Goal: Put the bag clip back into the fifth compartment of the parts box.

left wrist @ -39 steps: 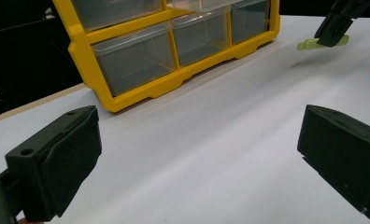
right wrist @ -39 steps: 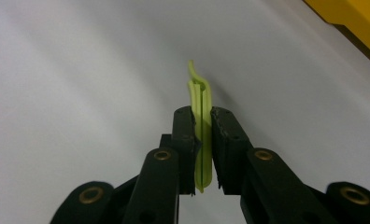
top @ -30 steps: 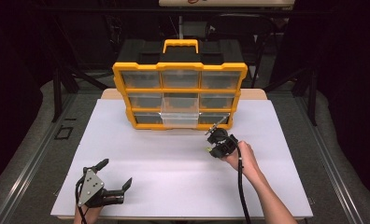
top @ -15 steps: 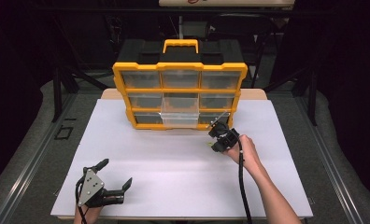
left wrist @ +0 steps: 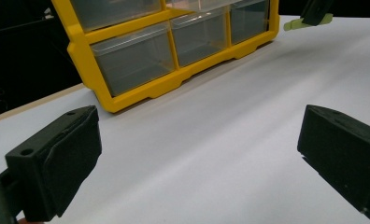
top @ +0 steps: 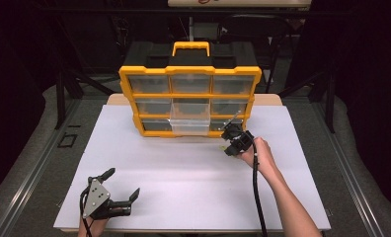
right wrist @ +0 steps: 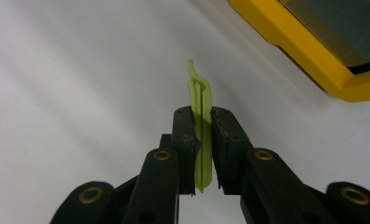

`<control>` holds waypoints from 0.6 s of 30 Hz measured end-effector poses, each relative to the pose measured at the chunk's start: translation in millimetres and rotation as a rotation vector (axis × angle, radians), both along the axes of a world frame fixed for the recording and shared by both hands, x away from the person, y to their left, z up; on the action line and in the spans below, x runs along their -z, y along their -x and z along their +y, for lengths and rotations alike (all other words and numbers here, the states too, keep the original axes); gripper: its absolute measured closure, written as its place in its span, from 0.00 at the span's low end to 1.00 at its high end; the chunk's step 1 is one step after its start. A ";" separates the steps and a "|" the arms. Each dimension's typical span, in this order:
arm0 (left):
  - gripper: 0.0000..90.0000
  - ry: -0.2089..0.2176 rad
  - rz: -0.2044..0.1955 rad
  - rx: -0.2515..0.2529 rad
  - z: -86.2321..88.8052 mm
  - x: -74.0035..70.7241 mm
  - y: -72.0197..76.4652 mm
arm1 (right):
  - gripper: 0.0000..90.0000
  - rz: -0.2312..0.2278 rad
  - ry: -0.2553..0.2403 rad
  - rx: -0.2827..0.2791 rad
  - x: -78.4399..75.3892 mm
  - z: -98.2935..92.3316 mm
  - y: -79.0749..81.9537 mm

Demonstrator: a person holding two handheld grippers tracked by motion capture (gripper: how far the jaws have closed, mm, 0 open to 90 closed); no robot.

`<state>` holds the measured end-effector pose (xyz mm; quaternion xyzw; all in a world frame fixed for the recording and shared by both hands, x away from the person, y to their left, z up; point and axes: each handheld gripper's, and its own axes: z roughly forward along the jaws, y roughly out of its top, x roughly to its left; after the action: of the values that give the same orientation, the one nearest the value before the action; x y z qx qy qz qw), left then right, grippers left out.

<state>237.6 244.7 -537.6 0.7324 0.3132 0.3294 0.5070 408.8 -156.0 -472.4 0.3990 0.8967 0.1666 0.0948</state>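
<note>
The right tongs (right wrist: 201,154) are closed on a thin, flat, pale green plastic strip (right wrist: 199,121) with a curled tip; both black pads press on its flat sides. In the high view the right tongs (top: 231,139) hold it above the white desk (top: 183,168), just in front of the lower right corner of the yellow plastic organiser with clear drawers (top: 189,98), which stands at the far edge of the desk. One clear middle drawer (top: 189,123) is pulled out toward the person. The left tongs (top: 119,190) are open and empty, with jaws wide apart, near the front left corner of the desk. Between the two tongs the smooth matte desk surface is bare, with wide open room toward the front edge and the right edge.
</note>
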 end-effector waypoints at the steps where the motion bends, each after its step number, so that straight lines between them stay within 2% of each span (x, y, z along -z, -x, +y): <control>1: 0.00 -0.002 0.000 0.000 0.1 0.0 0.0 | 0.89 -0.008 -0.006 0.006 0.4 0.0 -0.4; 5: 0.00 0.000 0.000 0.001 -0.4 0.1 -0.1 | 0.89 -0.022 -0.008 0.001 -0.4 -0.2 -2.9; 6: 0.00 0.000 0.001 0.001 -0.4 0.1 -0.1 | 0.89 0.015 0.015 -0.004 -4.2 -0.7 -3.7; 9: 0.00 -0.001 0.001 0.001 -0.3 0.2 -0.3 | 0.89 -0.009 -0.003 -0.003 -3.5 -0.9 -5.7; 10: 0.00 -0.001 0.001 0.002 -0.3 0.2 -0.3 | 0.89 -0.008 -0.003 -0.001 -4.1 -1.0 -6.3; 11: 0.00 0.000 0.001 0.003 -0.3 0.2 -0.4 | 0.89 0.012 0.012 -0.012 -7.2 -1.9 -7.7; 13: 0.00 -0.001 0.001 0.003 -0.3 0.1 -0.3 | 0.89 0.000 -0.004 -0.009 -7.6 -1.7 -9.0; 17: 0.00 -0.006 0.001 -0.001 -0.4 0.1 -0.2 | 0.89 -0.007 0.000 -0.022 -12.0 -2.2 -12.7; 18: 0.00 -0.005 0.001 0.000 -0.4 0.1 -0.3 | 0.89 0.011 0.005 -0.019 -14.7 -2.0 -13.3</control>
<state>237.9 244.3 -537.8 0.7338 0.3129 0.3297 0.5049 422.2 -157.9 -457.8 0.3911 0.9014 0.1632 0.0894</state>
